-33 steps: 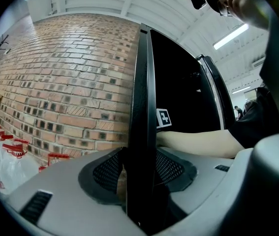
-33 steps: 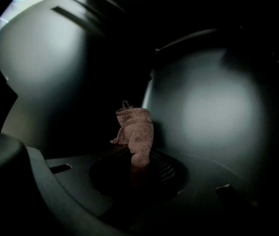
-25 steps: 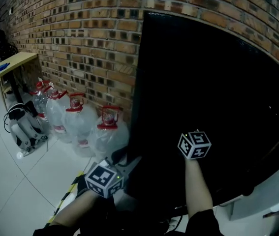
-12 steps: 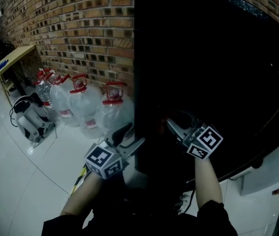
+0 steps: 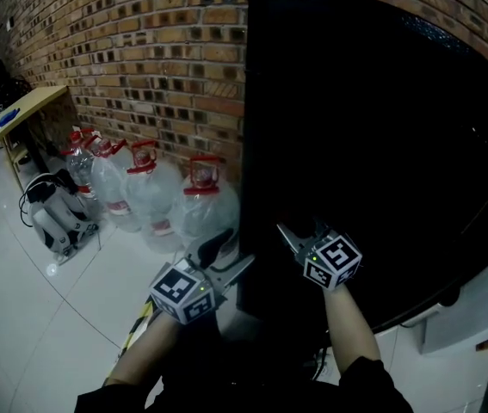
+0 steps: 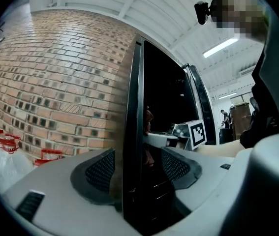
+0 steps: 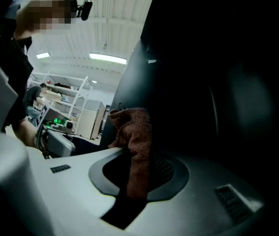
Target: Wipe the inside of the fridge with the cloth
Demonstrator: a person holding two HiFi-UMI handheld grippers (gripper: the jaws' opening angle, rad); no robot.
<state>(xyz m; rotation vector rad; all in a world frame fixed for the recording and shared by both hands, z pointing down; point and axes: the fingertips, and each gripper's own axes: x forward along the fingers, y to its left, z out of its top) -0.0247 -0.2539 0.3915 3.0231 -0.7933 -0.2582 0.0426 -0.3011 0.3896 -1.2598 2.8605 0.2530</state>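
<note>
Right tool (image 7: 140,172) is seen clamped on the cloth (image 7: 133,141), a reddish-brown knitted rag. Its lower part is pinched between the pads, and its upper part is bunched and stands free above them. The cloth is thus carried in front of the black fridge (image 5: 381,144), whose door appears shut, and is not yet inside it. It is judged soft, light and limp, easily crumpled and hardly slippery. A grip on a gathered fold, as now, should leave enough loose cloth for wiping. Left tool (image 6: 139,167) is spread wide, its jaws having just been opening. The door edge (image 6: 132,132) stands between them, and no pad is seen pressing on it. The door is judged stiff and far heavier, best taken at that edge. A brick wall (image 5: 140,50) and water bottles (image 5: 153,200) are seen to the fridge's left.
</note>
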